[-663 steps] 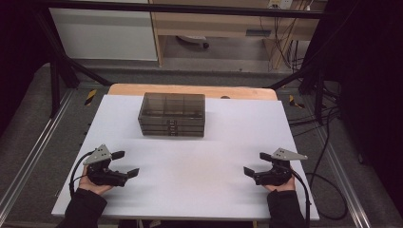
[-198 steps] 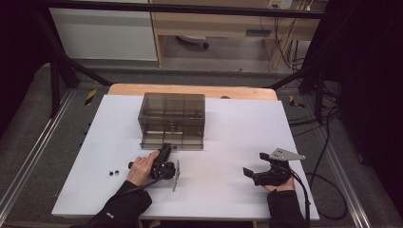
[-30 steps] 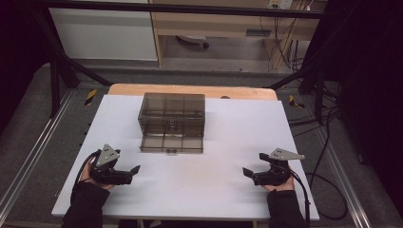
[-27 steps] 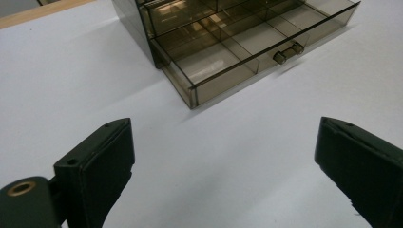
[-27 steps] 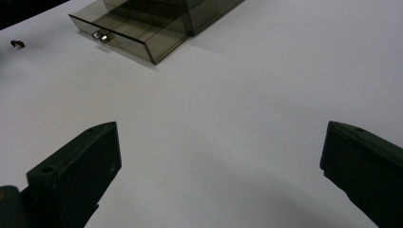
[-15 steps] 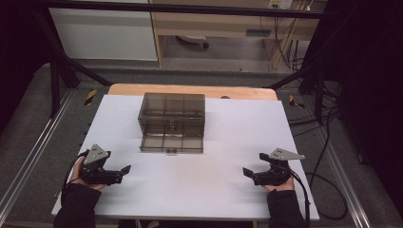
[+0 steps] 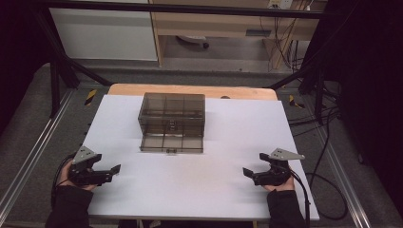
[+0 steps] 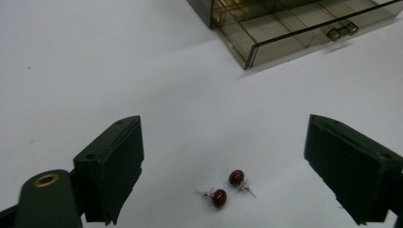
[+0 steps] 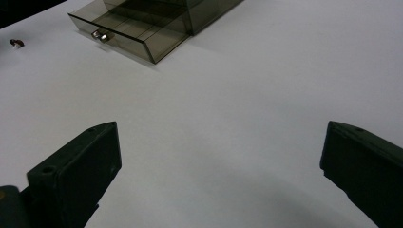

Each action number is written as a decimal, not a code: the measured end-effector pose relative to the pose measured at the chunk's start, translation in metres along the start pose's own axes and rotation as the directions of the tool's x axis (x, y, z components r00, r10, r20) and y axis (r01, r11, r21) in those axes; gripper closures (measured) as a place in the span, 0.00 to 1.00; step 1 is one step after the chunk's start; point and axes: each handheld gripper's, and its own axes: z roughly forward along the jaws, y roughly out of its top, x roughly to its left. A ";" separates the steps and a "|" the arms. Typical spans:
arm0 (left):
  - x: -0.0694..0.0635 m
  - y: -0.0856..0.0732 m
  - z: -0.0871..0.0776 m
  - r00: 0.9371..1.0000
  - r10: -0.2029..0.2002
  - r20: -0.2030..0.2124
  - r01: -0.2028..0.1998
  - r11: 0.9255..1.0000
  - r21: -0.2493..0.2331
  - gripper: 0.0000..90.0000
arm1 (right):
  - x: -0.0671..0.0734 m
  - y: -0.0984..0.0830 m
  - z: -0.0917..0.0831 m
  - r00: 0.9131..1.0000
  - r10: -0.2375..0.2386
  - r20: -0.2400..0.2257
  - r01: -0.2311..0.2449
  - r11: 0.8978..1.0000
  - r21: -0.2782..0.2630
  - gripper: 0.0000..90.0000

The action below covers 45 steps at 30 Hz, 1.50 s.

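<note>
Two red earrings (image 8: 228, 187) lie near the white table's (image 7: 199, 190) left edge, between the wide, closing jaws of the low left gripper (image 7: 111, 172); the right gripper (image 7: 247, 173) gapes, empty.

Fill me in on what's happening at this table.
A person holds black two-jaw tongs in each hand over a white table. The left tongs stand open, their jaws just now closing a little, around two small dark-red stud earrings lying on the table, not yet gripped. The smoky transparent plastic drawer box sits mid-table with its bottom drawer pulled out. The right tongs rest open with nothing between their jaws.
</note>
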 end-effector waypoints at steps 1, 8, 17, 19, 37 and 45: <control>0.001 -0.001 0.000 1.000 -0.005 0.002 0.005 1.000 0.002 0.18 | 0.000 0.000 0.000 1.000 -0.003 0.000 0.003 1.000 0.000 0.00; 0.007 -0.008 0.000 0.999 -0.042 0.012 0.042 0.999 0.025 0.27 | 0.000 0.000 0.000 1.000 -0.002 0.000 0.002 1.000 0.001 0.00; 0.007 -0.014 0.002 0.998 -0.064 -0.004 0.064 0.996 0.058 0.39 | 0.000 0.000 0.000 1.000 -0.003 -0.001 0.003 1.000 0.002 0.00; 0.007 -0.015 0.002 0.997 -0.073 -0.007 0.073 0.995 0.066 0.41 | 0.000 0.000 0.000 1.000 -0.004 0.000 0.004 1.000 0.001 0.00; 0.004 -0.022 0.008 0.995 -0.104 0.006 0.103 0.989 0.108 0.63 | 0.001 0.000 0.000 1.000 -0.001 0.000 0.001 1.000 -0.001 0.00; 0.003 -0.022 0.011 0.995 -0.102 -0.008 0.102 0.988 0.112 0.70 | 0.001 0.000 0.000 1.000 -0.001 0.000 0.001 1.000 -0.003 0.00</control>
